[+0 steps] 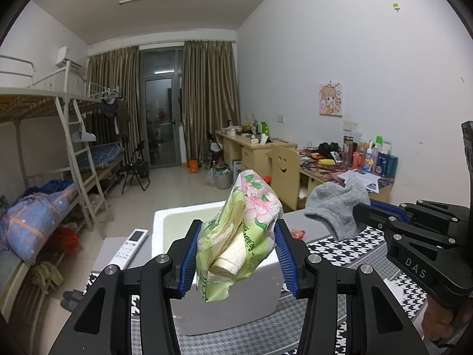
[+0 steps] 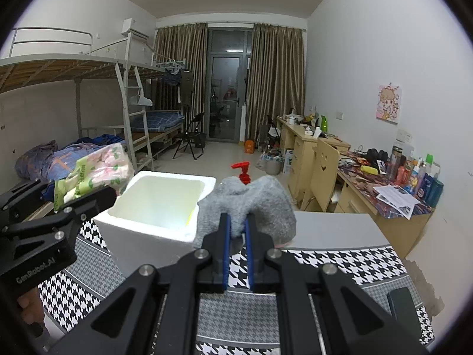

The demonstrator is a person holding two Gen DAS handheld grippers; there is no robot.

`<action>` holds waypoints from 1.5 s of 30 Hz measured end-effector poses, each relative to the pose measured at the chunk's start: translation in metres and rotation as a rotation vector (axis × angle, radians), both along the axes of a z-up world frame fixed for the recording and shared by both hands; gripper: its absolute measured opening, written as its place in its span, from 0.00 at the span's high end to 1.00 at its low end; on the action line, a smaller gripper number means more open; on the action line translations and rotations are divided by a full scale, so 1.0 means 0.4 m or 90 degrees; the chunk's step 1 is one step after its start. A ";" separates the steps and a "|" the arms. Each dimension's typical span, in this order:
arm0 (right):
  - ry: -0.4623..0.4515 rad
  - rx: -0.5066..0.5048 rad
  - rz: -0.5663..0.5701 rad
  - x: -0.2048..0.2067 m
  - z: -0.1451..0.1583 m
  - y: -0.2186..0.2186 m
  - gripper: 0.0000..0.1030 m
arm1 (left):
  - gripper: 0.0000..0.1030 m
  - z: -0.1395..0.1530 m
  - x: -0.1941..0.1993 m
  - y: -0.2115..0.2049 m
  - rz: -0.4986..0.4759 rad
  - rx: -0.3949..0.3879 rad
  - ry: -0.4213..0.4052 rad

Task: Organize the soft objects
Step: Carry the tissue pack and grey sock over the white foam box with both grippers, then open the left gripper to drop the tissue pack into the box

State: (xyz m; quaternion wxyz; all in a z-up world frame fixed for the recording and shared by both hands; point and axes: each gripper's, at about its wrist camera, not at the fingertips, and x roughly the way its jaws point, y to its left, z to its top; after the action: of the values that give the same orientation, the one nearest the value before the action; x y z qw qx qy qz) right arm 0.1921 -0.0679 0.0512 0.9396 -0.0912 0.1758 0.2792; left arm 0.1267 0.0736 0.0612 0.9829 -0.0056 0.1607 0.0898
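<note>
Room: a dormitory room with bunk beds (image 1: 59,136) on the left, brown curtains around a glass balcony door at the far end, and wooden desks along the right wall.
Surface: a table covered by a black-and-white houndstooth cloth (image 2: 340,263); a white remote control (image 1: 131,247) lies near its left edge.
Container: a white foam box (image 2: 153,207), open at the top, stands on the cloth just in front of both grippers; its inside looks empty as far as can be seen.
Left gripper (image 1: 238,254): its blue pads are clamped on a green tissue pack (image 1: 239,236) with pink flowers, held above the near wall of the box.
Tissue pack axis: the long side stands nearly upright, leaning a little to the right; the bottom end hangs below the pads.
Right gripper (image 2: 236,233): its jaws are pinched tight on a grey sock (image 2: 251,207), which bunches above the pads, to the right of the box rim.
Key relation: the box opening lies ahead of and below both loads; the pack seems nearer to it, while the sock must travel left to come over the rim.
Behind the sock: a red pump bottle (image 2: 243,173), only its top visible.
Readable writing: "DAS" on the right gripper body in the left view; "GenRobot.AI" on the left gripper body in the right view.
Pack printing: green characters, too small to read.
Wall: a cartoon poster (image 1: 330,99).
</note>
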 end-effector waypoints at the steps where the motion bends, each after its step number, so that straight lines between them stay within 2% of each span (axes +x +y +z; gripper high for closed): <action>1: 0.000 0.000 0.001 0.002 0.002 0.003 0.88 | 0.52 0.001 0.004 0.004 0.001 -0.001 0.001; 9: -0.009 -0.005 0.011 0.007 0.014 0.033 0.88 | 0.52 0.005 0.026 0.029 0.018 -0.005 0.004; 17: 0.005 -0.008 0.028 0.026 0.021 0.067 0.88 | 0.52 0.003 0.055 0.055 0.037 0.001 0.009; 45: 0.015 -0.023 0.040 0.075 0.020 0.150 0.88 | 0.52 -0.024 0.184 0.146 0.041 -0.041 0.064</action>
State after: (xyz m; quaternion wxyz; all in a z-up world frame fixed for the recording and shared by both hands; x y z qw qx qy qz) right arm 0.2222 -0.0080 0.0591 0.9265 -0.1106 0.1887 0.3063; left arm 0.2005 0.1319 0.0514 0.9695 -0.0377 0.2126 0.1162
